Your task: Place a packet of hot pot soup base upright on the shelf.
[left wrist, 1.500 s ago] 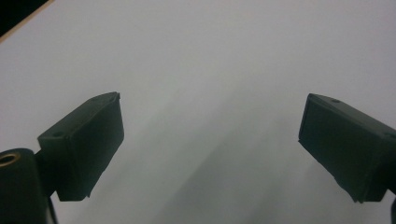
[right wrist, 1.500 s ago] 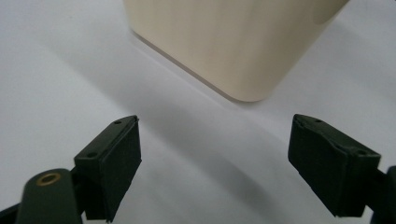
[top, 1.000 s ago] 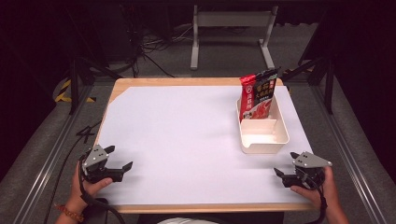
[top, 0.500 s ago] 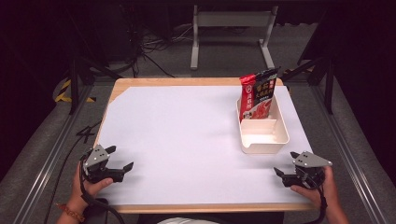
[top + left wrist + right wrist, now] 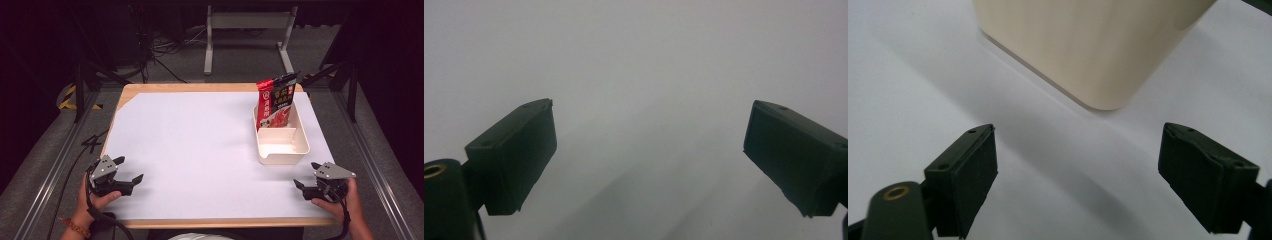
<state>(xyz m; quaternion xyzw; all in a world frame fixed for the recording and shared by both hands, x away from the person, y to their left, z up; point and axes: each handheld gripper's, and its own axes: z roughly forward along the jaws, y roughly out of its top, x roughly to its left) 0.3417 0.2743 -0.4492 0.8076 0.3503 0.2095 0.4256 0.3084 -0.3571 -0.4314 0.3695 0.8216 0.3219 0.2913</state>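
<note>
Matt white sheet on wood, cream plastic tray, glossy snack pouch

The table (image 5: pixel 210 87) shows pale, smooth wood at its bare edges; a matt white sheet (image 5: pixel 200 145) covers its top, smooth and paper-like. The tray (image 5: pixel 282 150) looks like cream plastic with a soft satin sheen, its wall smooth in the right gripper view. The pouch (image 5: pixel 275 102) is glossy printed film in red and black. The left gripper (image 5: pixel 128 171) and right gripper (image 5: pixel 305 175) carry 2 matt black plastic jaws each, topped by dull grey plates.

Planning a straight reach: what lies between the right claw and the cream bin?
Nothing: in the right gripper view, bare white tabletop runs from the open right claw to the cream bin.
</note>
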